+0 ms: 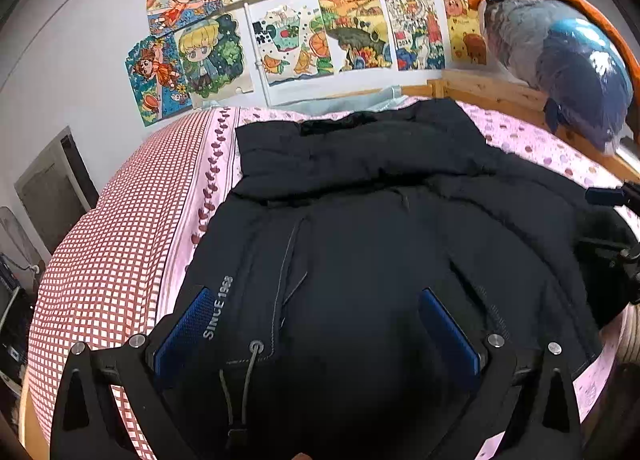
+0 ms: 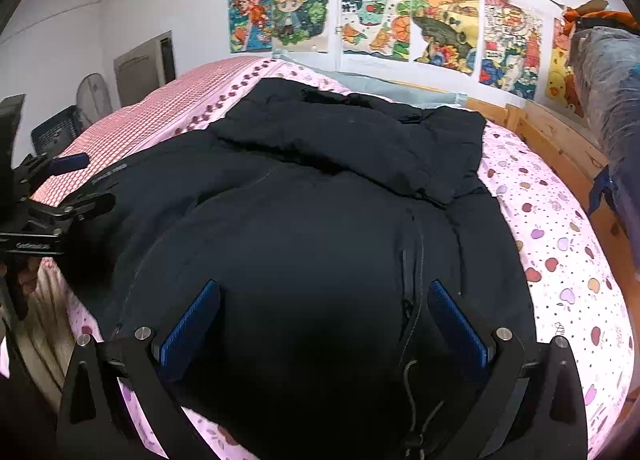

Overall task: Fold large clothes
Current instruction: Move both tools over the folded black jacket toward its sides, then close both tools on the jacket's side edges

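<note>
While spread over the pink bedsheet, black padded jacket covers most of the bed, hem edge nearest both cameras, collar end toward the wall of drawings. Upper part of jacket folded down in a thick band across the body, sleeve lying along that band. White lettering "SINCE 1993" on jacket near its left hem side. Drawcord with eyelet at jacket hem, just inside left gripper's left pad. Second cord dangling at hem by the zipper line, right wrist view.

Left gripper: fingers spread wide, blue pads apart over the jacket hem, nothing between them but fabric below; contact with cloth cannot be told. Right gripper: fingers likewise spread, blue pads either side of dark fabric near the zipper seam, nothing pinched. Each gripper seen at the frame edge of the other's view, both at the jacket's hem side, well apart.

Red-checked quilt left of jacket, touching its edge along a heart-printed strip. Wooden bed rail right of jacket, beyond the spotted sheet. Plastic-wrapped blue-grey bundle resting on that rail. Pale blue cloth just past jacket's collar end, against the wall.
</note>
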Motion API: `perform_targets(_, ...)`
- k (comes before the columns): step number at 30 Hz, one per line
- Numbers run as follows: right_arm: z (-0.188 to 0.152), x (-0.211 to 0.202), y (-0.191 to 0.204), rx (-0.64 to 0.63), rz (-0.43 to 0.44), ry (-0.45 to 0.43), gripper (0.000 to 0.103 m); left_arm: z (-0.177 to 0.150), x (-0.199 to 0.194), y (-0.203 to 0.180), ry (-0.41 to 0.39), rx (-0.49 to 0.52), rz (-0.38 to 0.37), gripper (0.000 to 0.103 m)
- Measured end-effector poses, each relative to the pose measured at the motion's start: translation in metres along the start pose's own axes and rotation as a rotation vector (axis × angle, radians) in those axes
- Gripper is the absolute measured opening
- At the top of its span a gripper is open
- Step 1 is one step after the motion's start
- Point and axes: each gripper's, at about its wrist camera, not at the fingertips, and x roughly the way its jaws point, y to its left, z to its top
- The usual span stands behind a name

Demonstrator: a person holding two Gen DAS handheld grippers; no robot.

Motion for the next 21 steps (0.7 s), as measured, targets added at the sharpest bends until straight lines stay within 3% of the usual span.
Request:
perform_targets(2, -0.003, -0.003, 0.002, -0.022, 0.014, -0.004, 0.102, -0.003, 0.000, 0.001, 0.004, 0.017, 0.004, 0.103)
perform_targets(5, -0.010, -0.007, 0.003, -0.055, 0.067, 0.007, 0.102, -0.010, -0.008, 0.006, -0.015, 0.034, -0.048, 0.103)
perform_targets(10, -0.026, -0.009, 0.002, -0.060, 0.200, 0.050, 0.102, -0.027, -0.016, 0.004, -0.039, 0.101, -0.103, 0.103)
perform_targets(16, -0.037, -0.014, 0.014, -0.162, 0.212, 0.068, 0.102, -0.040, -0.024, -0.004, -0.055, 0.176, -0.159, 0.103)
perform_targets(21, -0.038, -0.018, 0.020, -0.192, 0.201, 0.070, 0.102, -0.042, -0.022, -0.008, -0.024, 0.161, -0.140, 0.103)
